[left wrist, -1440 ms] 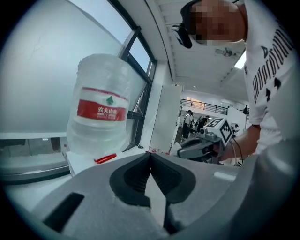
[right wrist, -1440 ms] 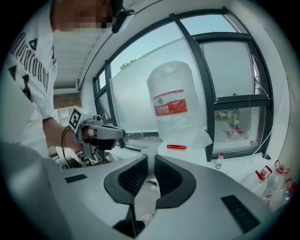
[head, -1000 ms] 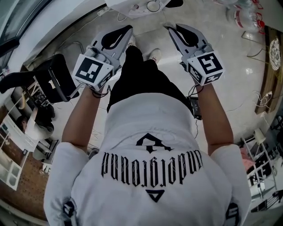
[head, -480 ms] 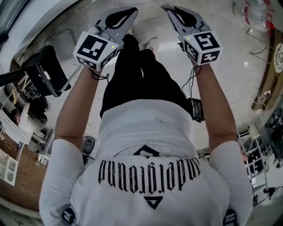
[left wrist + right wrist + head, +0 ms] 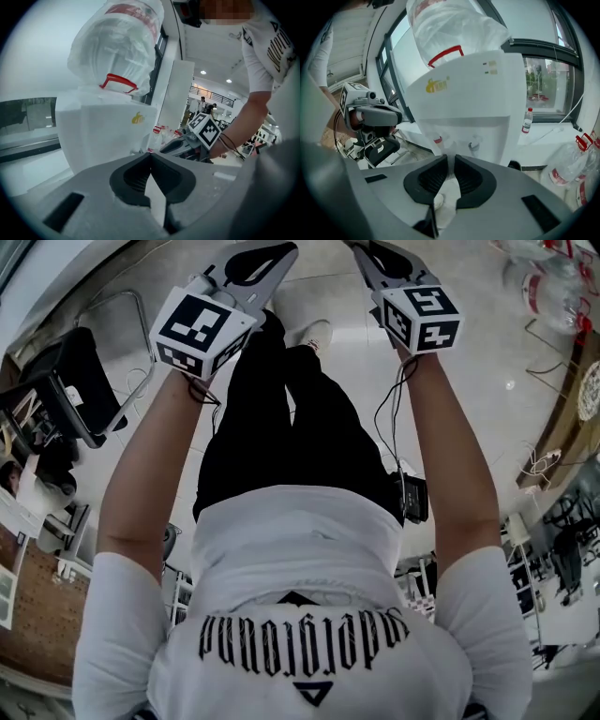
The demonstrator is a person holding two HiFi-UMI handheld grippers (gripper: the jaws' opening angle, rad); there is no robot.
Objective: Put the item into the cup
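Observation:
No cup and no loose item shows in any view. My left gripper (image 5: pixel 284 248) is held out ahead of the person's left arm, jaws shut with nothing between them (image 5: pixel 151 157). My right gripper (image 5: pixel 362 246) is level with it on the right, also shut and empty (image 5: pixel 450 159). Both point at a white water dispenser (image 5: pixel 468 103) (image 5: pixel 108 131) with two taps (image 5: pixel 474 145). Each gripper view shows the other gripper off to the side: the right gripper (image 5: pixel 180 143) and the left gripper (image 5: pixel 389 112).
A water bottle wrapped in clear plastic (image 5: pixel 450 28) tops the dispenser. A small bottle (image 5: pixel 527 121) stands on the window sill. Large empty jugs (image 5: pixel 572 173) (image 5: pixel 534 277) lie on the floor to the right. A black chair (image 5: pixel 70 390) stands to the left.
Both arms have stretched further forward, so the grippers sit higher in the head view with their tips at the top edge. The jaws stay shut.

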